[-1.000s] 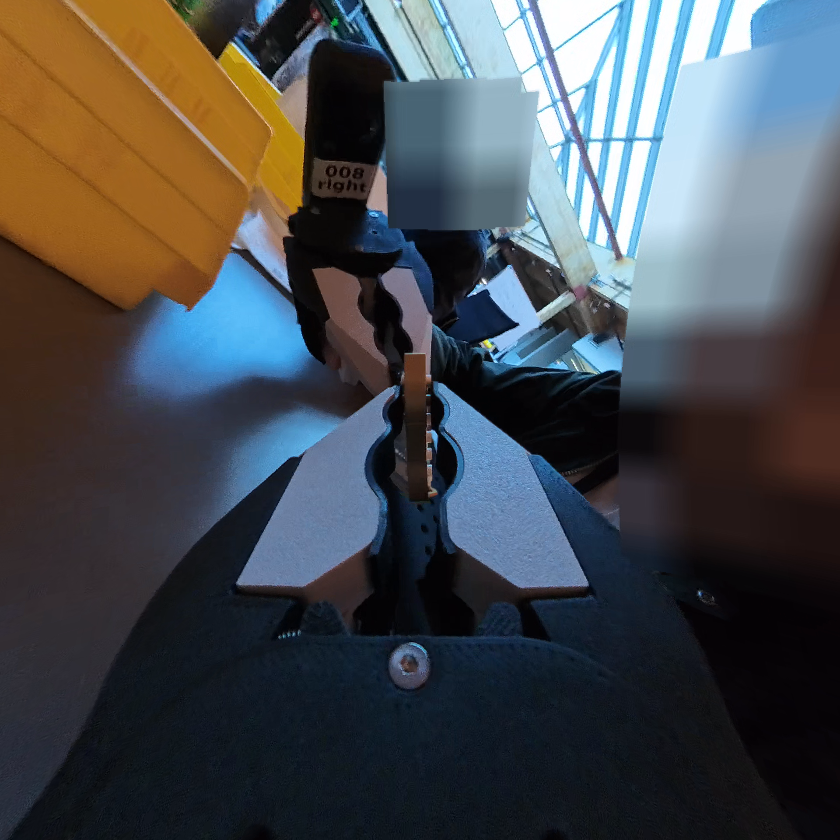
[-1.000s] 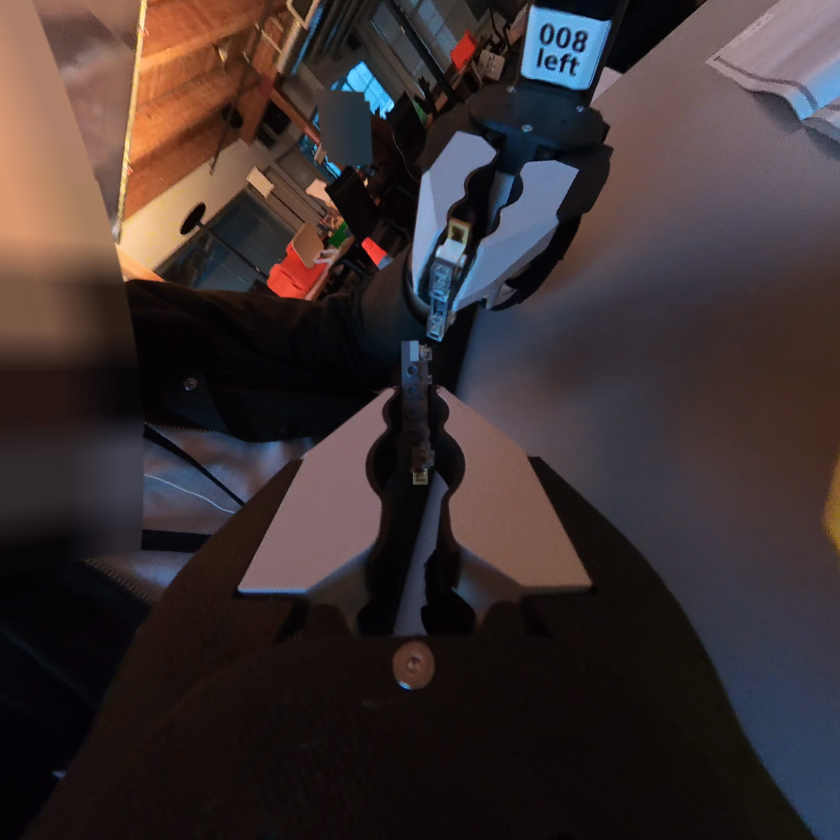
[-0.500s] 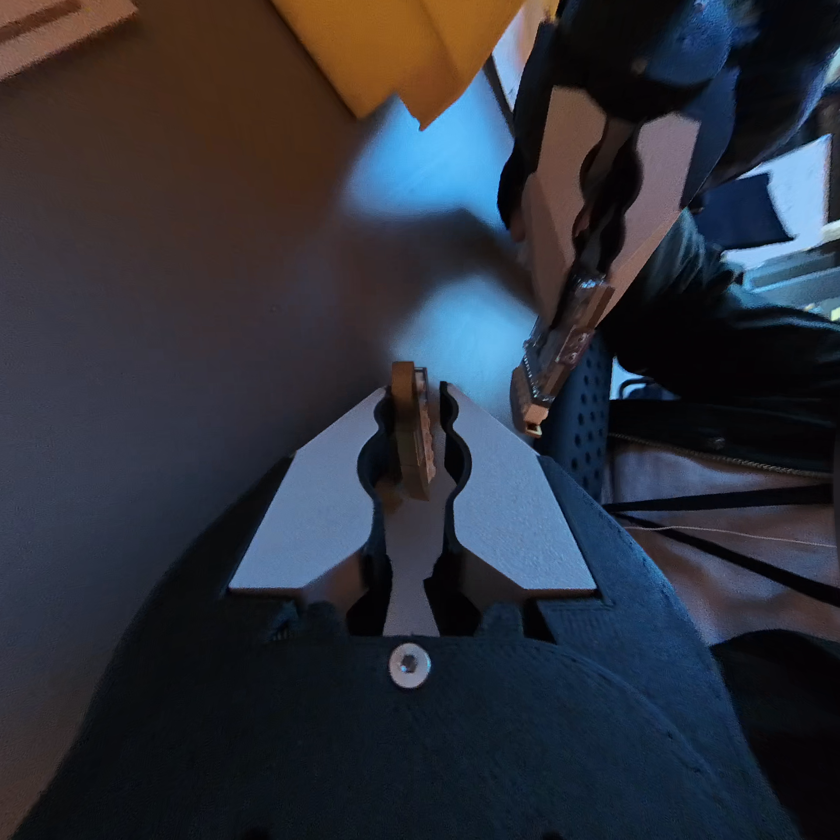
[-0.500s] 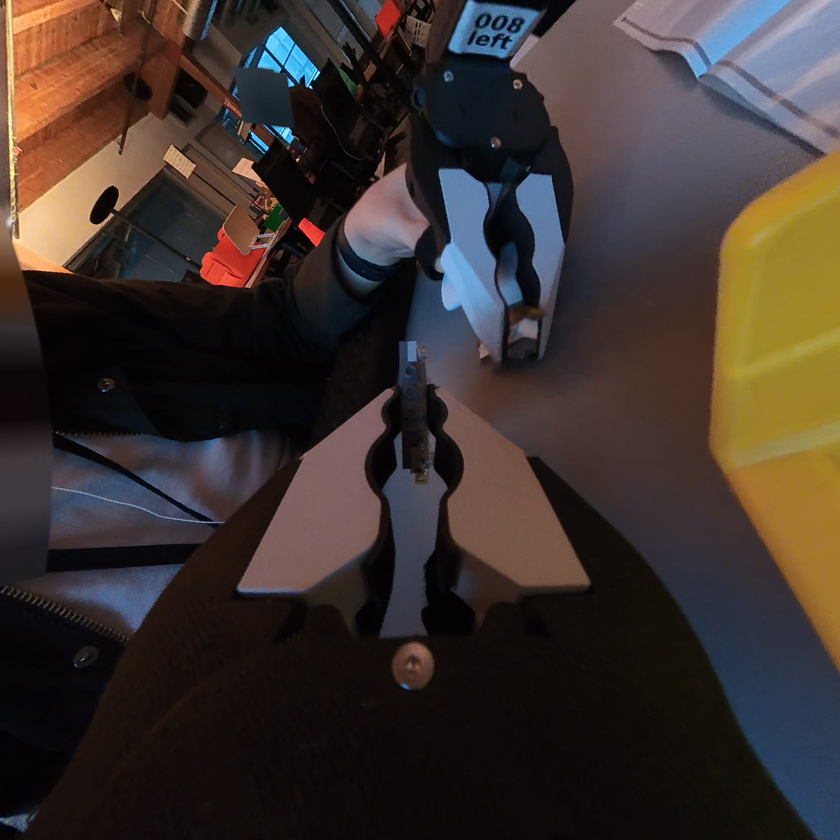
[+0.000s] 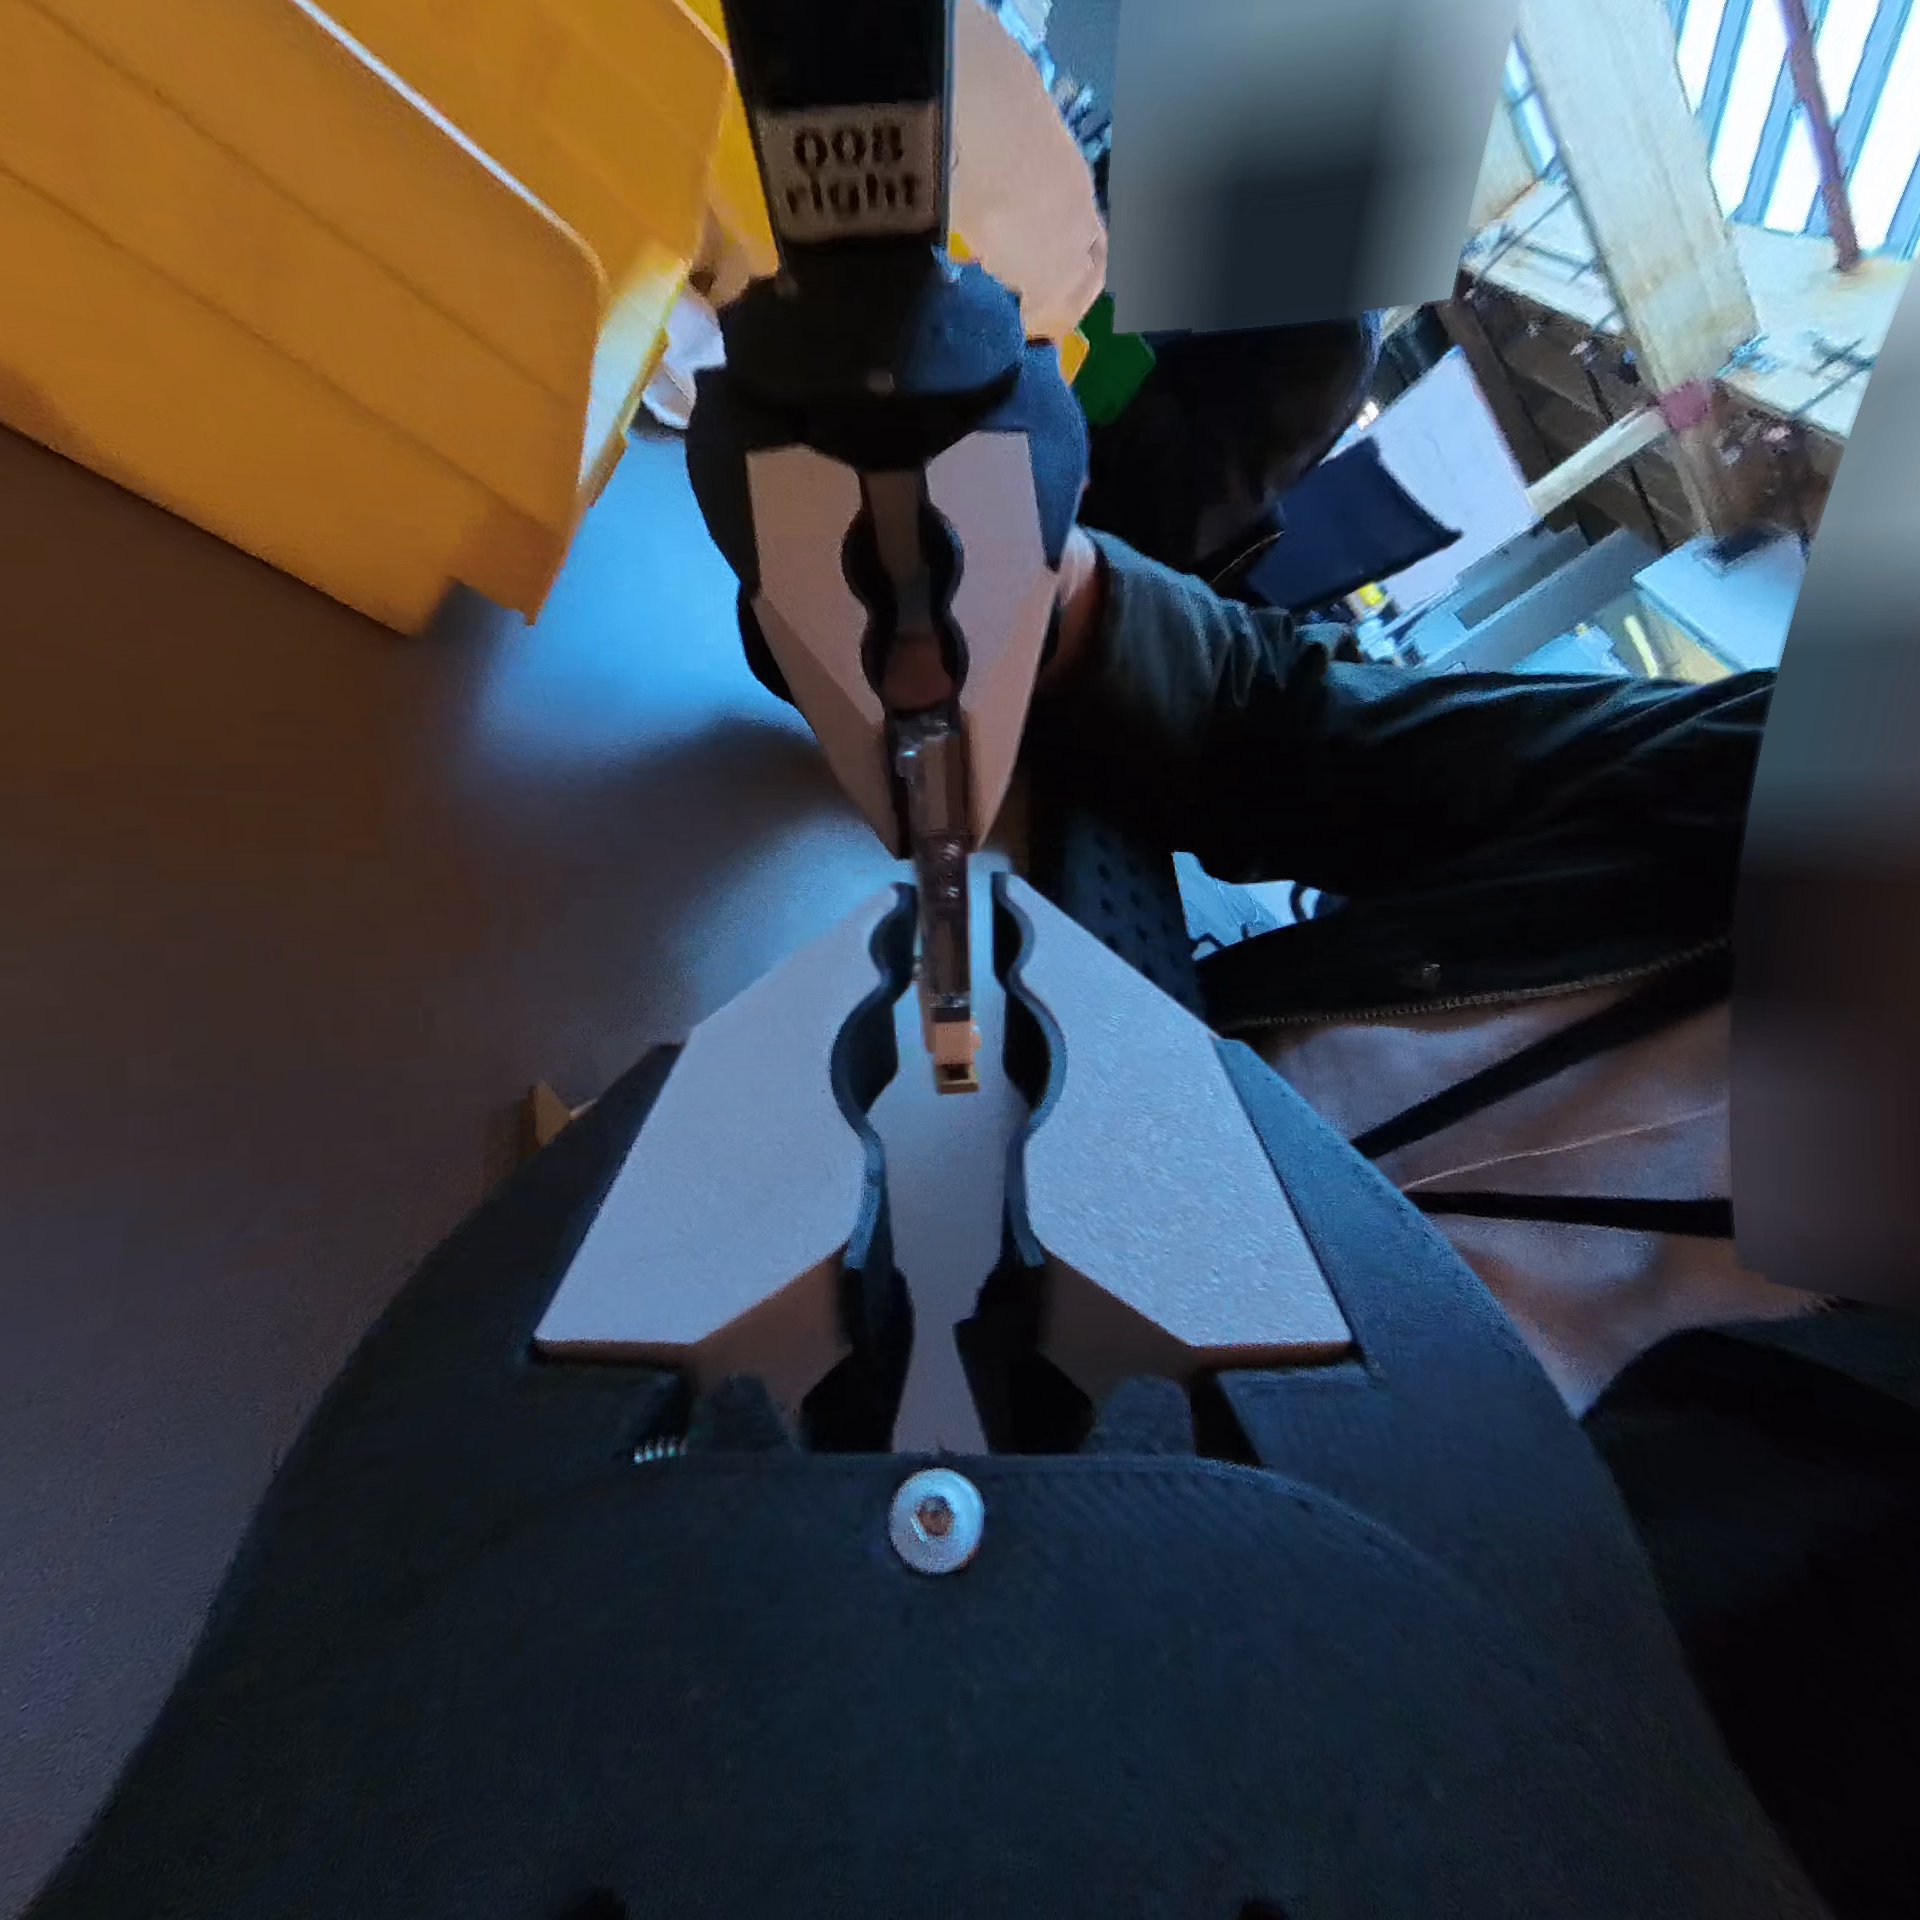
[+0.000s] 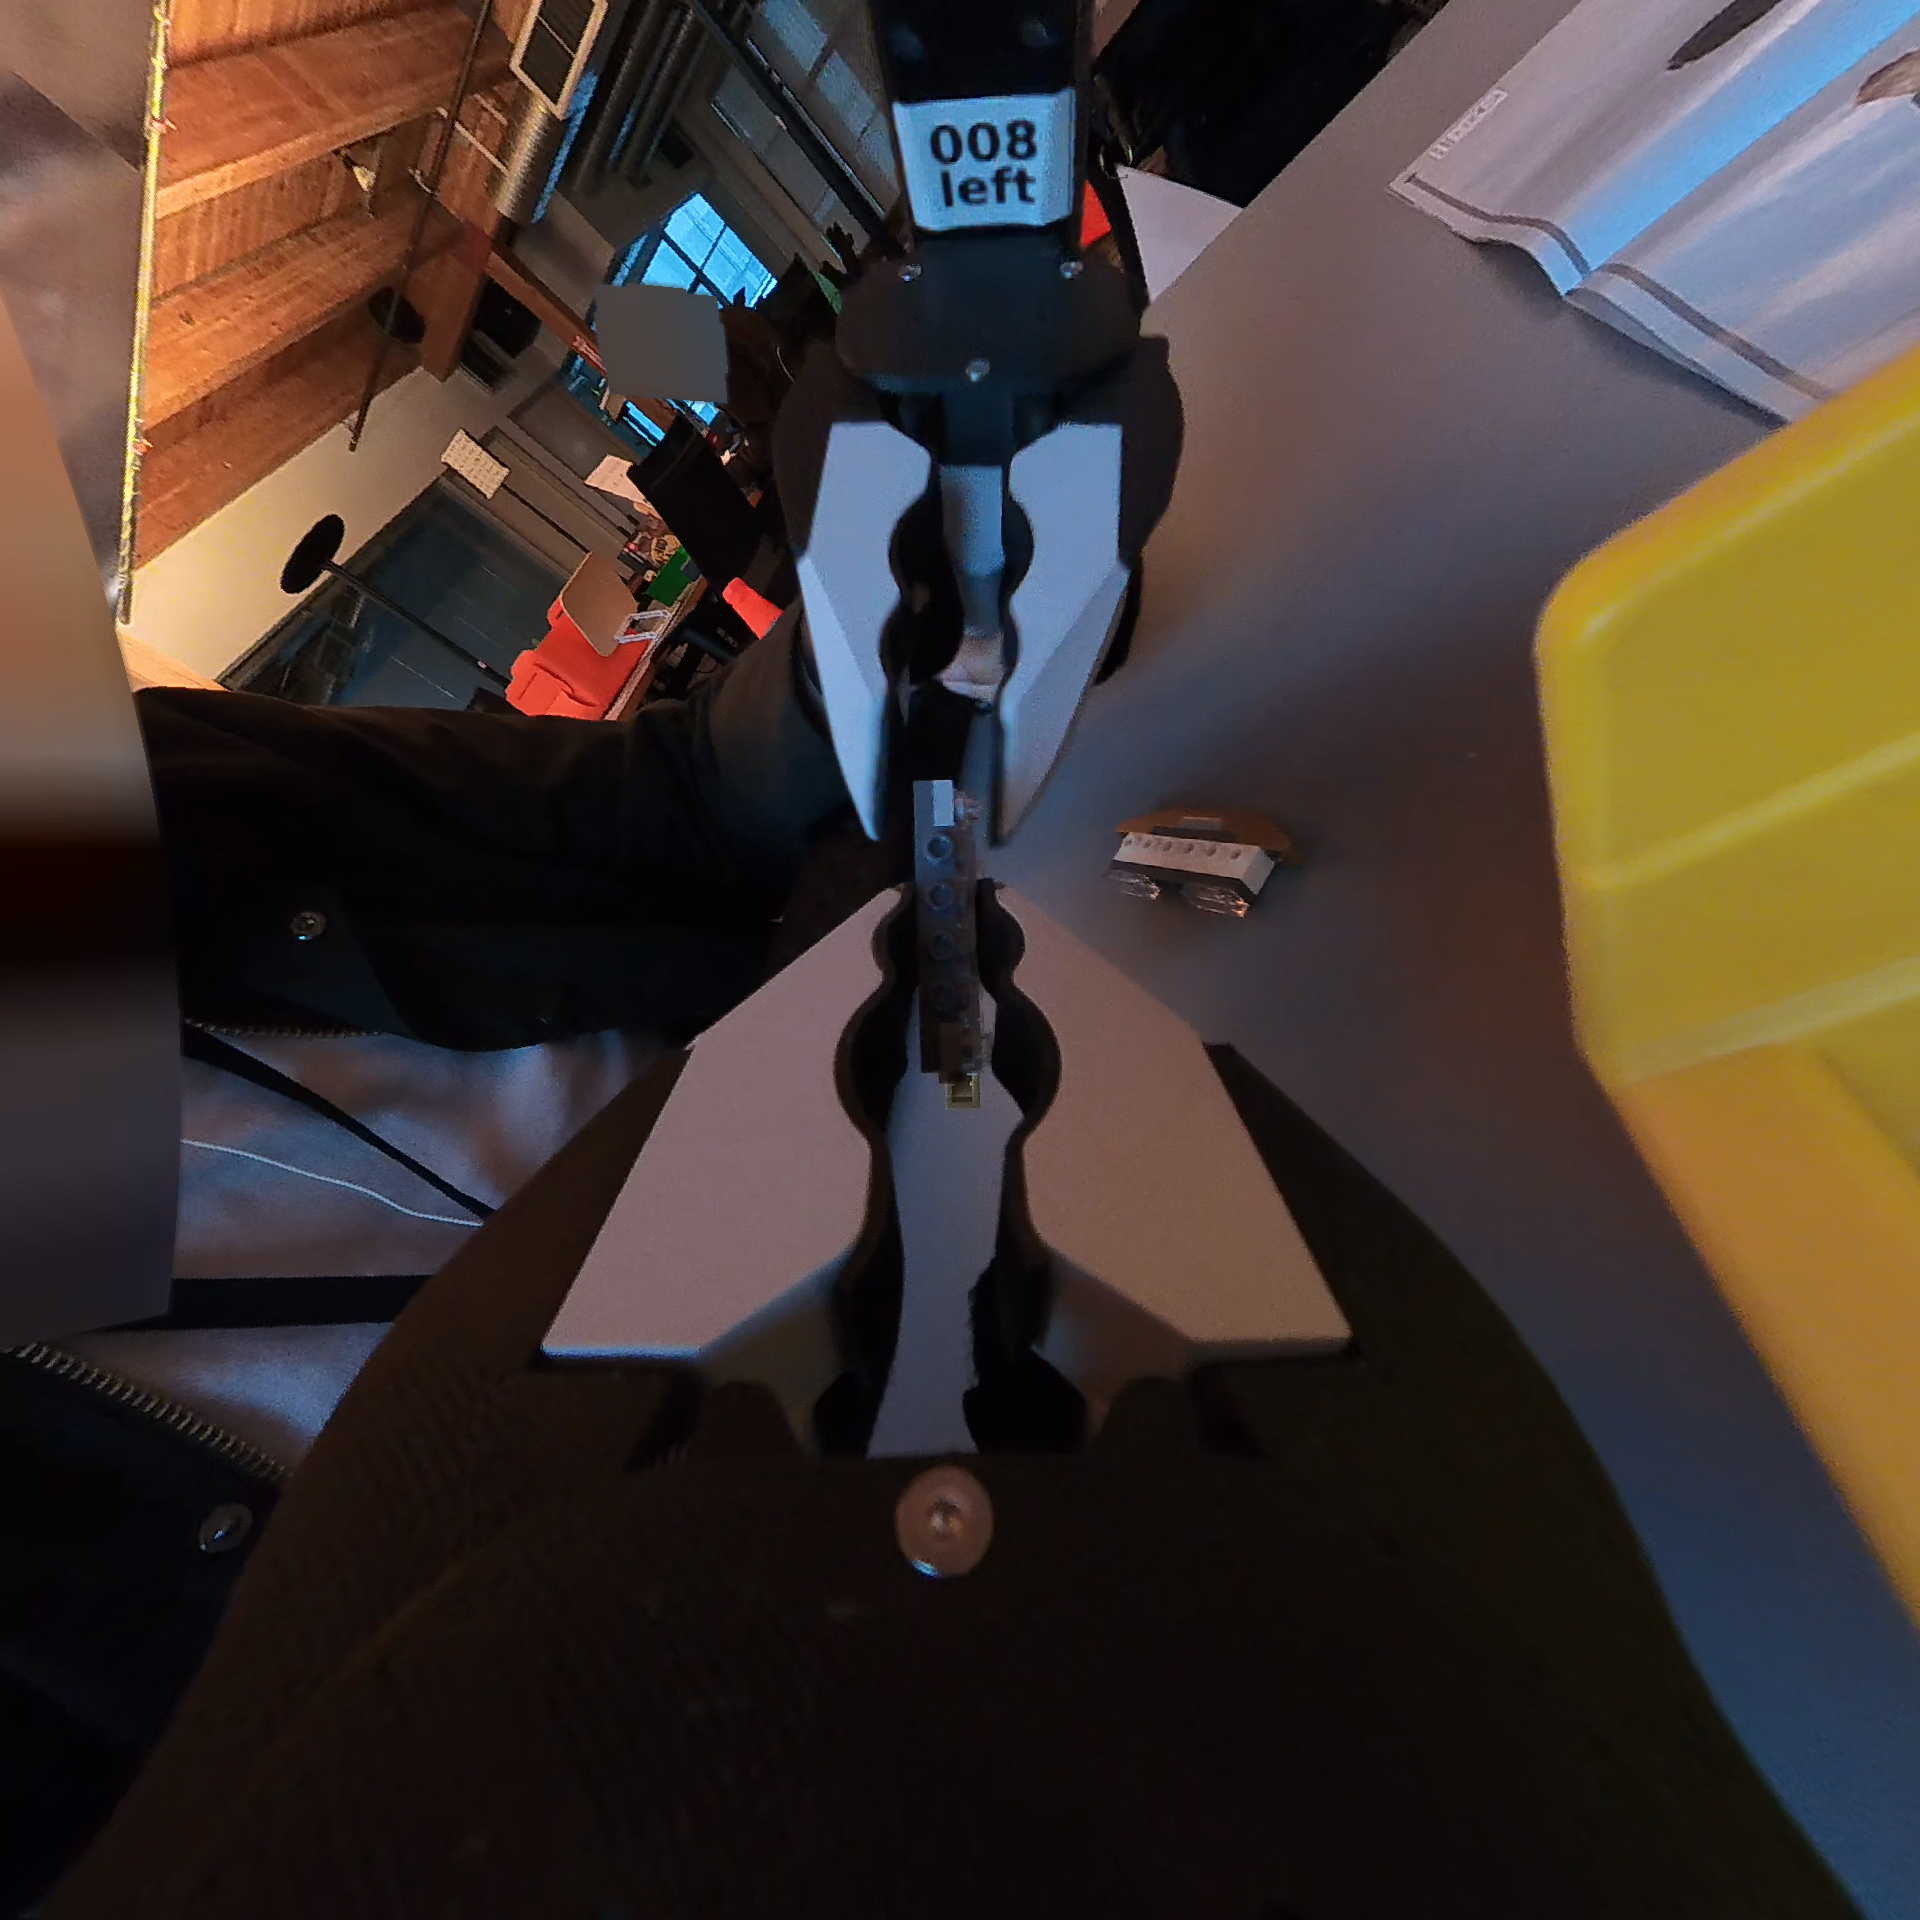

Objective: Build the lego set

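My right gripper is shut on a thin dark grey lego strip with a small tan end piece. The strip pokes out past its tips. In the left wrist view the right gripper comes down from above, and the strip reaches in between my left gripper's fingers. My left gripper is open, its jaws on either side of the strip's free end; it also shows in the right wrist view. A small white, clear and tan lego assembly lies loose on the grey table.
A yellow bin stands close on the right of the right wrist view and at the upper left of the left wrist view. An open booklet lies at the far right. A person's dark sleeve is behind the grippers. The grippers are tip to tip, or close to it.
My left gripper has let go of the white and tan assembly, which now lies on the table. The two grippers have come tip to tip, and the strip's end is between the left jaws.
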### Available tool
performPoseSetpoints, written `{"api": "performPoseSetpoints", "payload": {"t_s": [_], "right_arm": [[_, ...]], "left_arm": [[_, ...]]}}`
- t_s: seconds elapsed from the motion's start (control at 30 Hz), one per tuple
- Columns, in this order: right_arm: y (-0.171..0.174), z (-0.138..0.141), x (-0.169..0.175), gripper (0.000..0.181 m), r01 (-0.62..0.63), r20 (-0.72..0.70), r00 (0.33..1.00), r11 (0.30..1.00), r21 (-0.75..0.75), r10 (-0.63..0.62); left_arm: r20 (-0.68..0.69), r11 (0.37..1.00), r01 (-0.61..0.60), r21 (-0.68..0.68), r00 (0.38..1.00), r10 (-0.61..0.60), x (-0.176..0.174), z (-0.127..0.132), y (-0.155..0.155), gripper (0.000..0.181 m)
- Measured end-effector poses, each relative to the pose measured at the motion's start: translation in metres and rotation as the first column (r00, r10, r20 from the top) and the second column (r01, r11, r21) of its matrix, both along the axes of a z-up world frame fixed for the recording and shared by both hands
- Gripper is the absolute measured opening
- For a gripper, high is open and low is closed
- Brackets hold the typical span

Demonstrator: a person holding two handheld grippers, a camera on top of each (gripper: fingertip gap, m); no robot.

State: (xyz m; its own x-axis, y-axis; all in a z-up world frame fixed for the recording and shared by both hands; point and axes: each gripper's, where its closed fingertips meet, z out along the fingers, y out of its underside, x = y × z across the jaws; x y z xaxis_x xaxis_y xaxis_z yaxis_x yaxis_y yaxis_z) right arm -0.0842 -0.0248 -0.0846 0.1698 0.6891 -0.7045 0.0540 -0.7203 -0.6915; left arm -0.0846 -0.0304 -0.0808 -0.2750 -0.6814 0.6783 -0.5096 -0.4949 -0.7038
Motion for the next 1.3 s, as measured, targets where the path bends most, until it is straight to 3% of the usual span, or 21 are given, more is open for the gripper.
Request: {"api": "performPoseSetpoints", "payload": {"t_s": [0.1,0.27,0.43,0.87,1.07,1.2,1.3], "right_arm": [[-0.001,-0.002,0.000,0.007,-0.005,0.022,1.000,1.000,0.012,0.005],[-0.005,0.003,-0.002,0.007,-0.022,0.036,0.999,0.998,0.060,0.020],[-0.011,0.006,-0.004,0.007,-0.061,0.023,0.998,0.996,0.058,0.060],[-0.031,0.030,-0.012,0.008,-0.153,-0.064,0.985,0.980,0.130,0.162],[-0.027,0.032,-0.005,0.008,-0.132,-0.070,0.987,0.982,0.137,0.142],[-0.018,0.017,0.008,0.007,-0.077,0.036,0.997,0.987,0.142,0.073],[-0.013,0.006,0.019,0.008,-0.050,0.083,0.996,0.992,0.112,0.040]], "left_arm": [[-0.011,0.998,-0.006,0.058,1.000,0.007,0.002,-0.005,-0.001,0.008],[0.015,0.999,0.016,-0.037,1.000,-0.015,0.000,0.003,-0.003,0.009],[0.030,0.998,0.055,-0.013,0.998,-0.054,-0.004,0.006,-0.011,0.008],[0.147,0.951,0.208,-0.231,0.973,-0.177,-0.013,0.031,-0.029,0.006],[0.225,0.956,0.193,-0.222,0.964,-0.143,-0.015,0.044,-0.021,0.004],[0.070,0.988,0.033,-0.152,0.997,-0.022,-0.011,0.013,0.006,0.004],[0.087,0.983,-0.004,-0.184,0.996,0.020,-0.013,0.016,0.016,0.004]]}}
